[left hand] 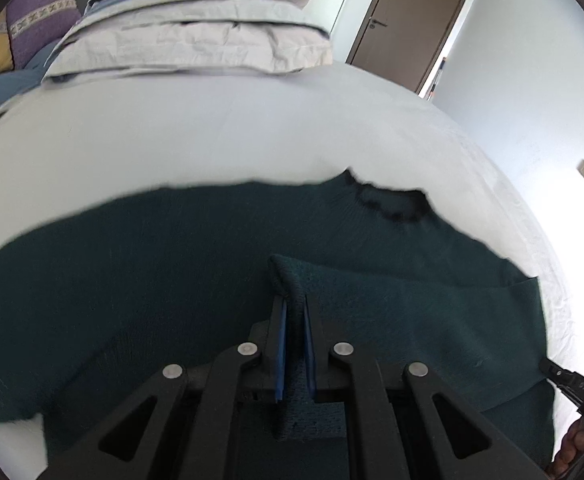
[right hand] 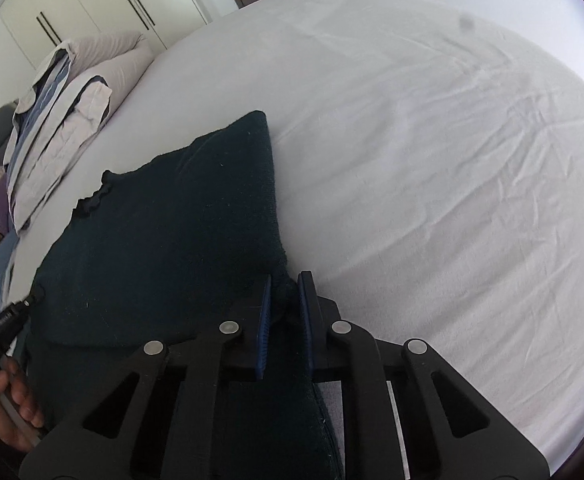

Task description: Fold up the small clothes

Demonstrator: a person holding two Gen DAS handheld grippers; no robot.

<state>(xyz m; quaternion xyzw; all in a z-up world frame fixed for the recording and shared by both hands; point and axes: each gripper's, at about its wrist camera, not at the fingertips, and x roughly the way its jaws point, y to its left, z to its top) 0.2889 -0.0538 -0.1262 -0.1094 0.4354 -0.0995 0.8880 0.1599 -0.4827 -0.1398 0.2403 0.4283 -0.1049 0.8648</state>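
Lying spread across a white bed (left hand: 211, 128), a dark green knitted sweater (left hand: 131, 280) fills the near part of both views, its frilled neckline (left hand: 392, 204) toward the far edge. At the far left of the bed sits a stack of pale folded bedding (left hand: 195, 44), with purple and yellow cushions (left hand: 39, 20) beside it. The left tool (left hand: 294, 308) is pinching a raised fold of the sweater between its blue pads (left hand: 279, 344), the knit bunched up between them. A brown door (left hand: 408, 24) stands in the white wall beyond. Further right, the right tool (right hand: 285, 280) is pressed together on the sweater's right edge, dark cloth caught between its pads (right hand: 263, 328). To its right the bed sheet (right hand: 452, 180) lies bare and lightly creased.
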